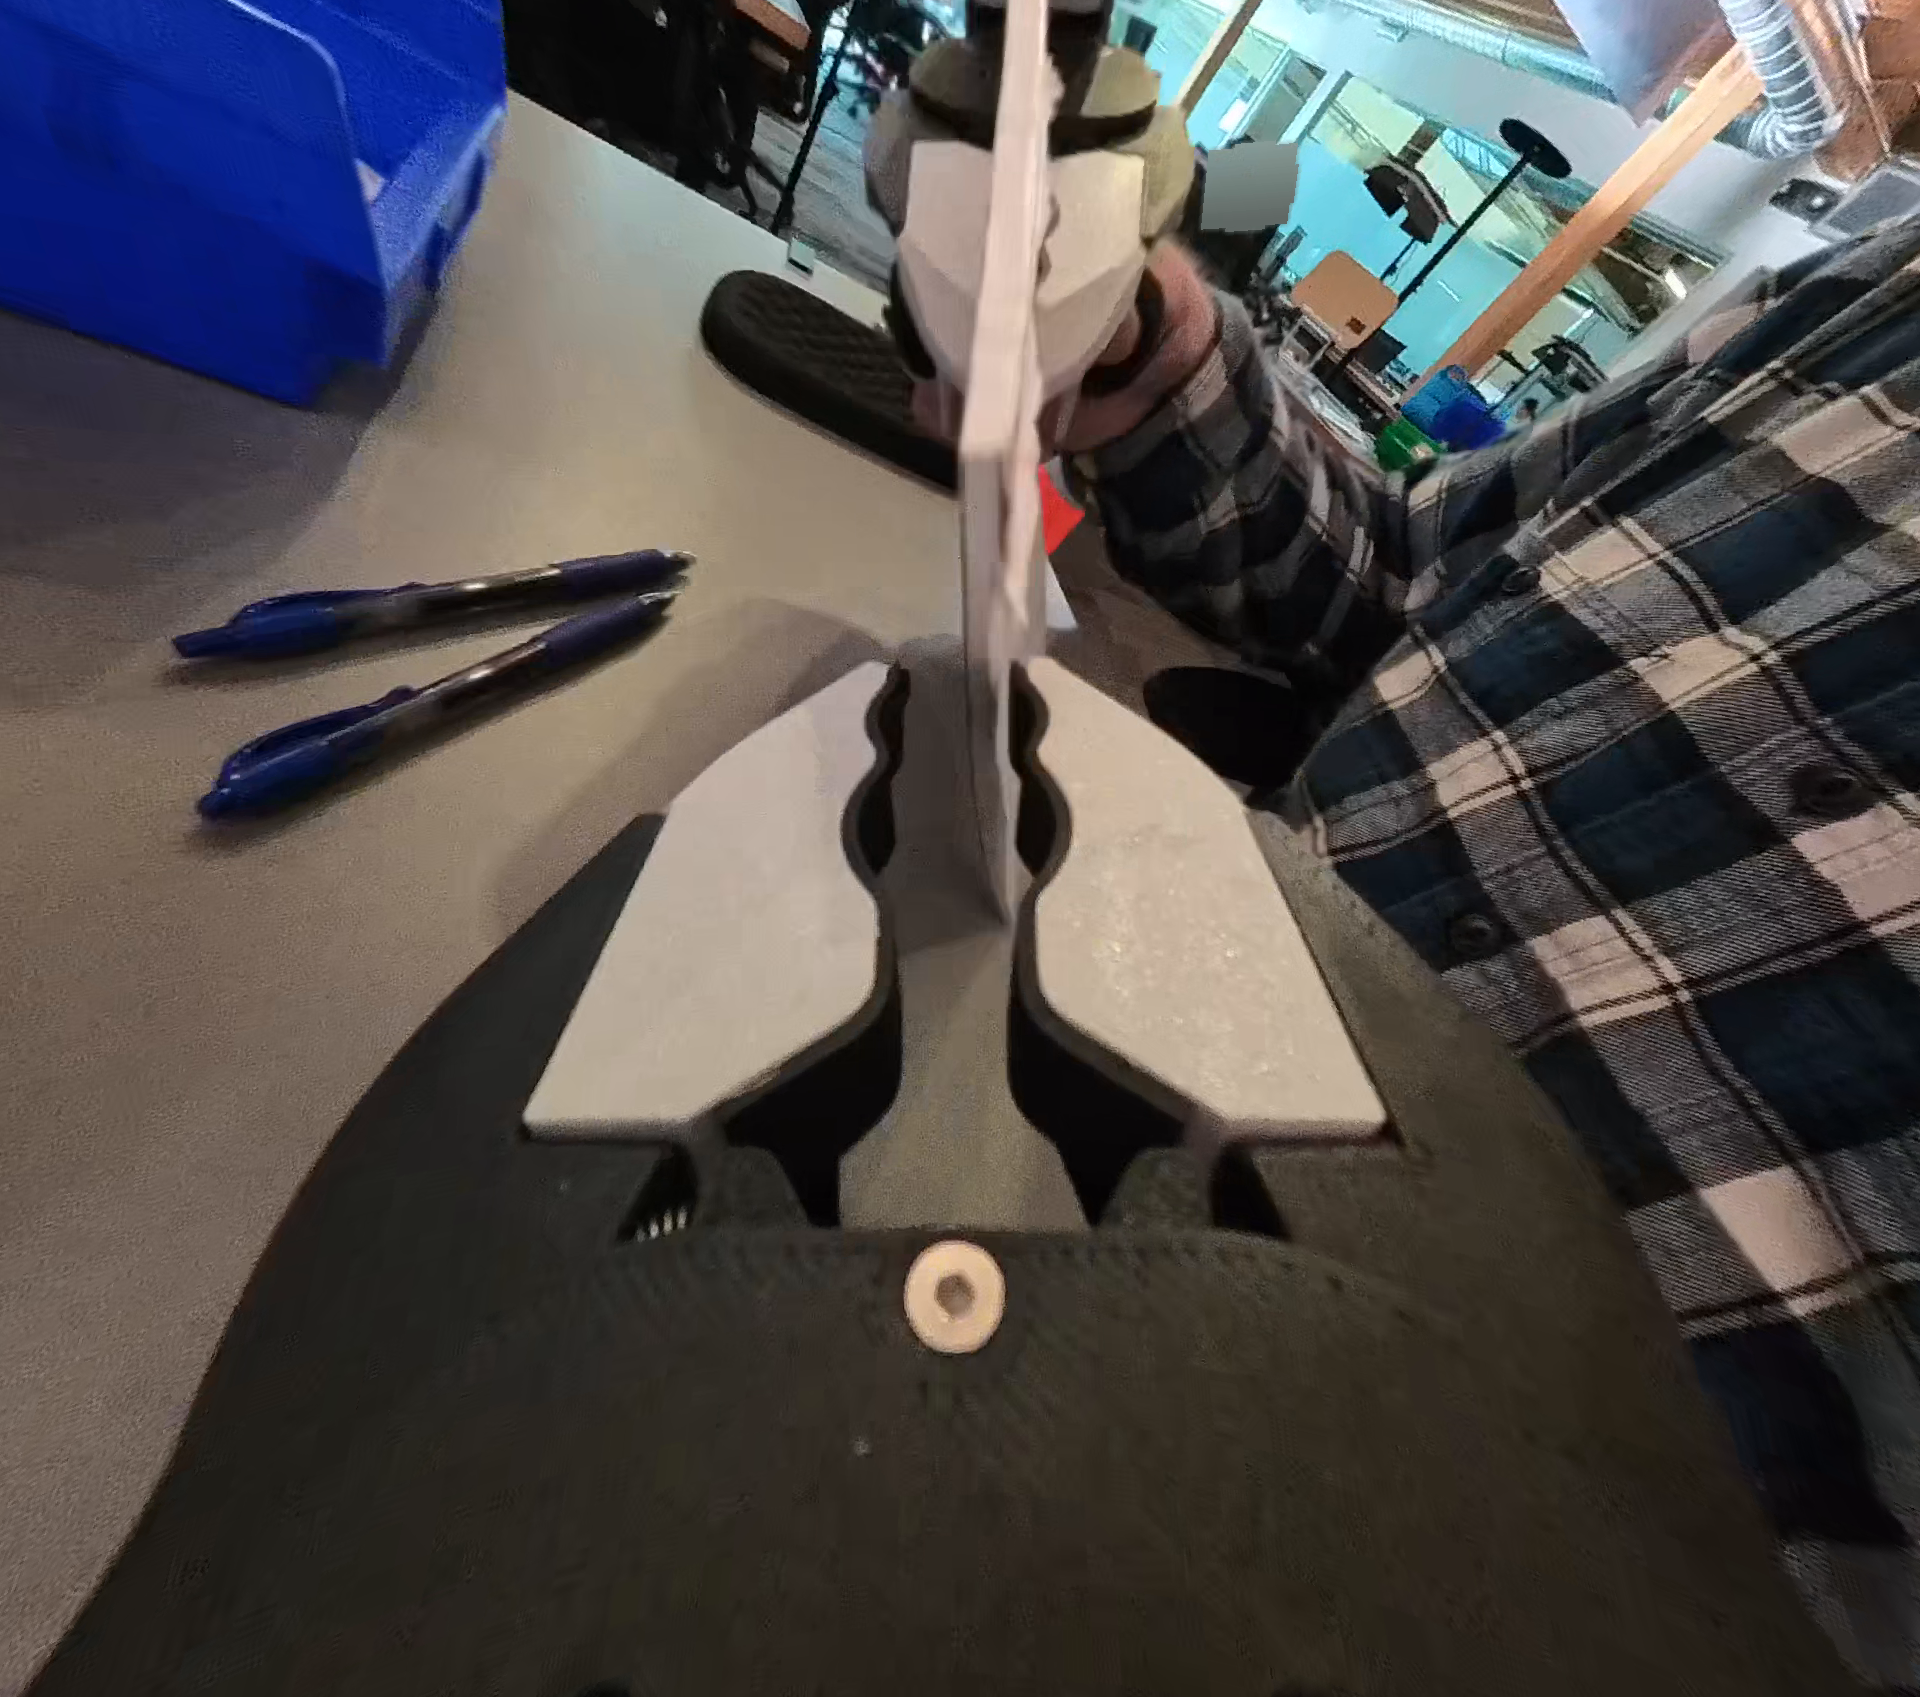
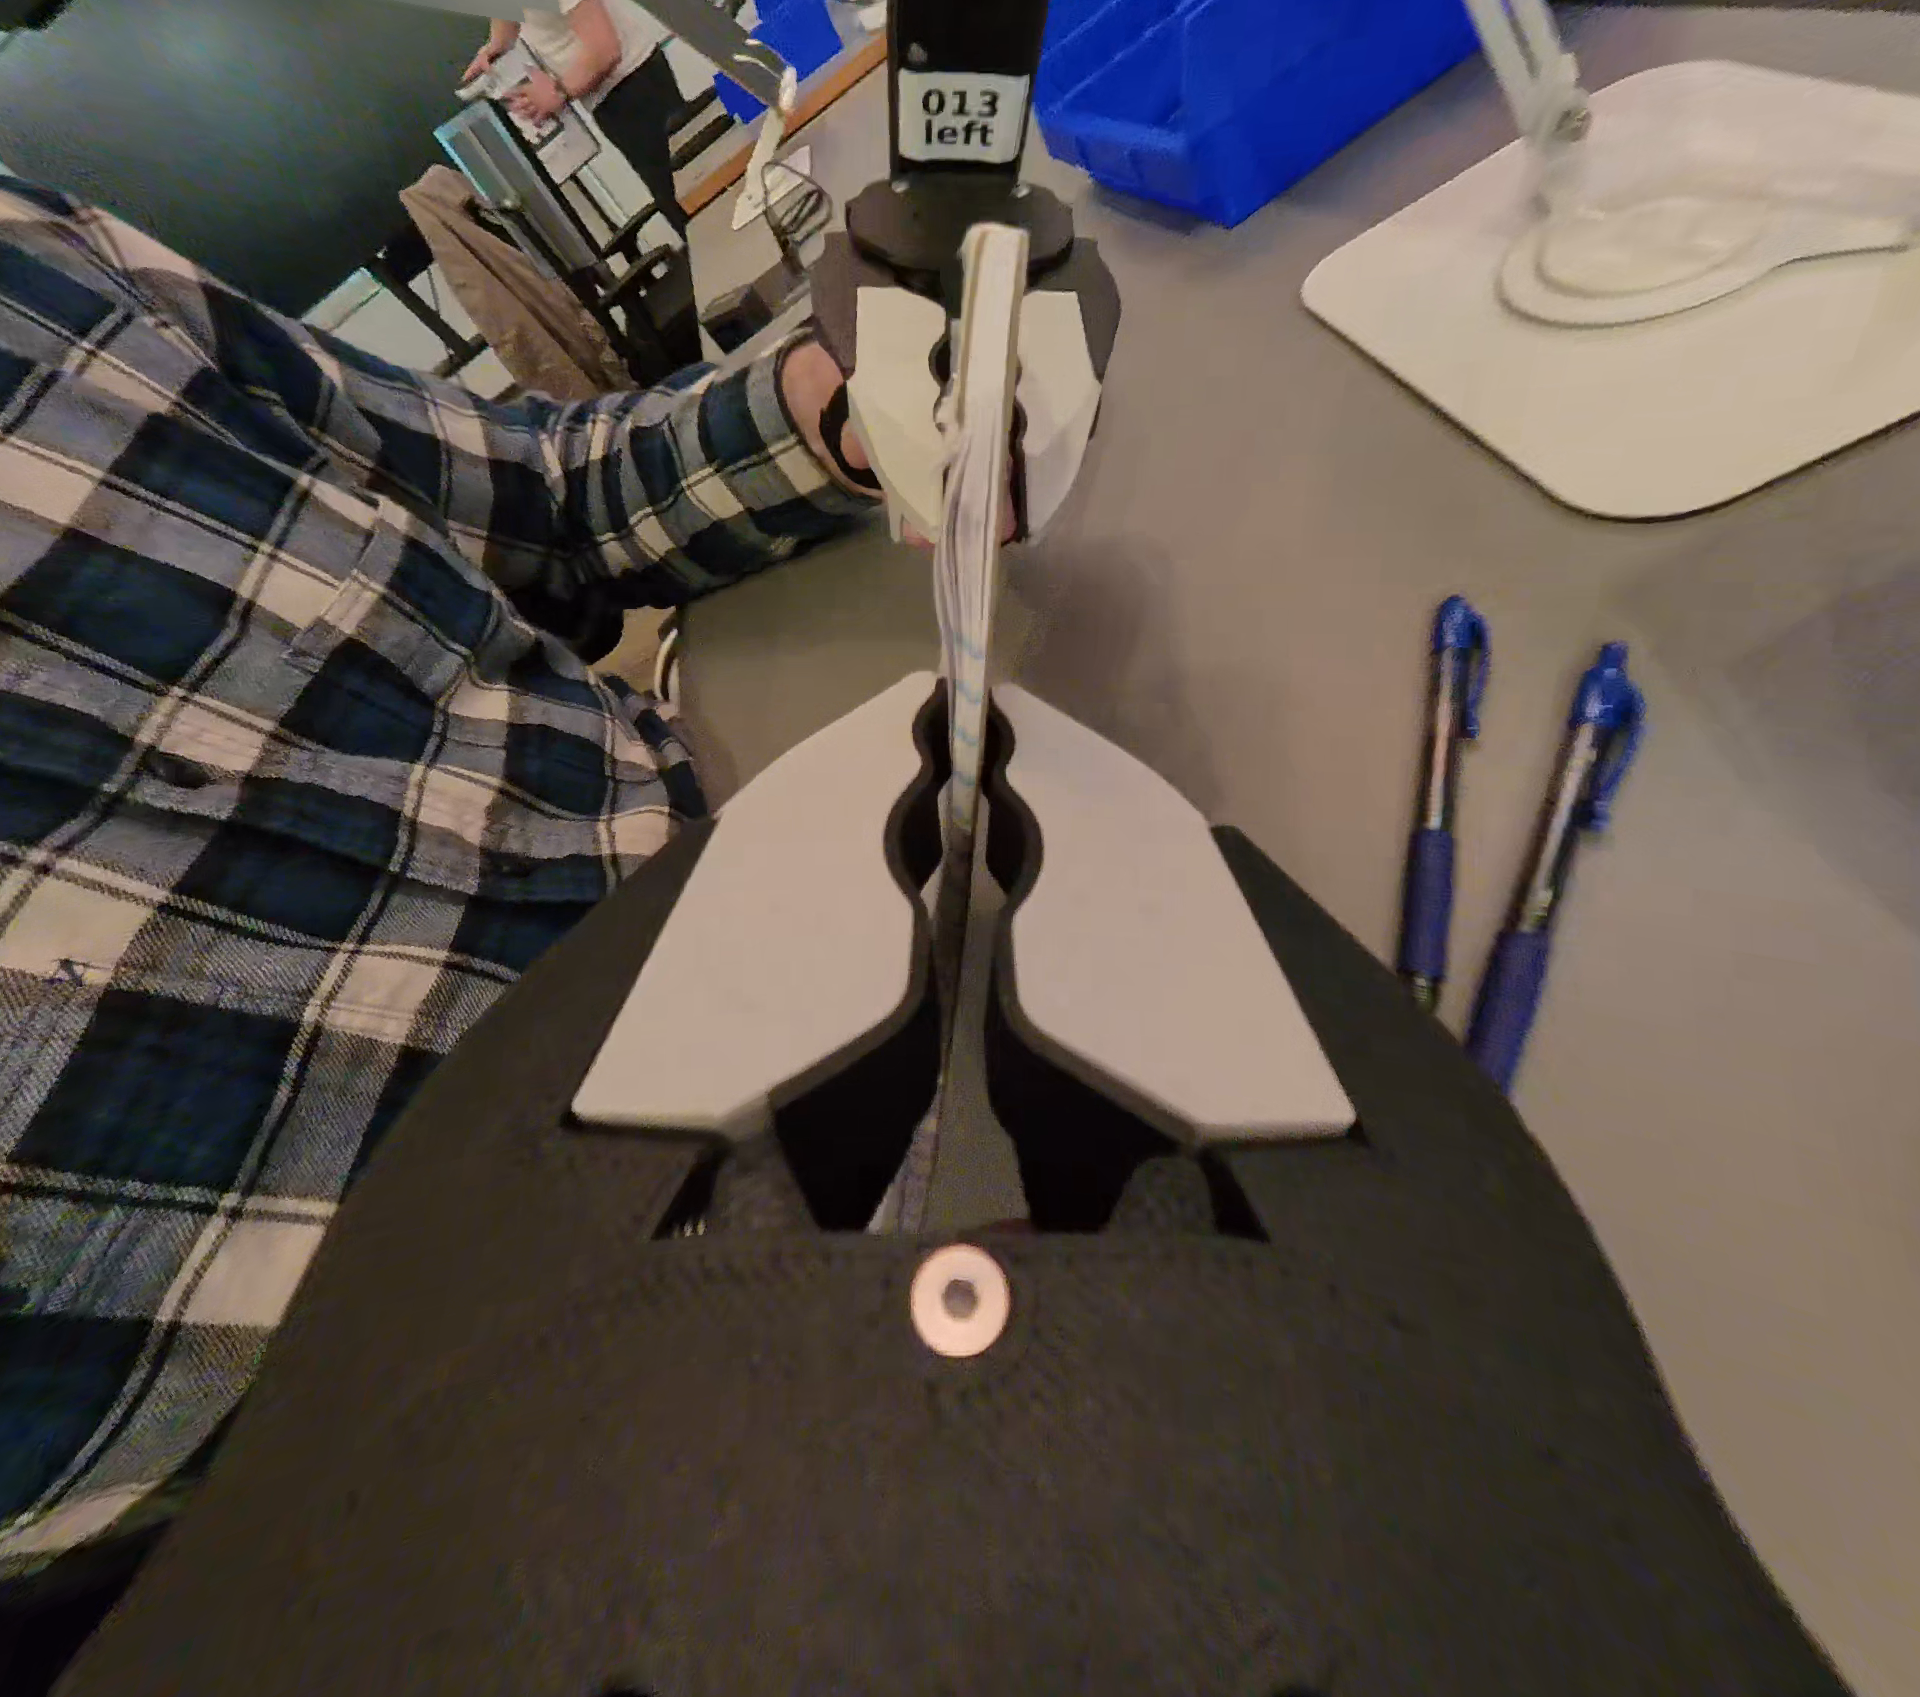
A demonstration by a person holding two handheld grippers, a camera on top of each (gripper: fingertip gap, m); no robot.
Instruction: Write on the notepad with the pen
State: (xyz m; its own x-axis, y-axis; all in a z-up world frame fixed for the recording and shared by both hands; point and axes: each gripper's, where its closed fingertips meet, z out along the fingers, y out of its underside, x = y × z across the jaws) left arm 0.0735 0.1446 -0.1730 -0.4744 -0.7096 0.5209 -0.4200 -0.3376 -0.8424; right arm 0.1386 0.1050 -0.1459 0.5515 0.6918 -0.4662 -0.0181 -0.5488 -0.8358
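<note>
The notepad (image 1: 1003,504) is held edge-on in the air between my two grippers, which face each other. My right gripper (image 2: 964,697) is shut on one end of the notepad (image 2: 966,608), with both pads against it; it also shows in the left wrist view (image 1: 1003,400). My left gripper (image 1: 956,676) is open around the other end: the pad lies against the right finger, with a clear gap to the left finger (image 1: 790,816). Two blue pens (image 1: 426,603) (image 1: 416,707) lie side by side on the grey table (image 1: 312,972), and they show in the right wrist view too (image 2: 1439,795) (image 2: 1558,858).
A blue bin (image 1: 208,141) (image 2: 1299,68) stands at the far side of the table. A white stand base (image 2: 1558,359) sits beyond the pens. A person's plaid sleeve and shirt (image 1: 1610,712) (image 2: 260,608) are close beside the grippers.
</note>
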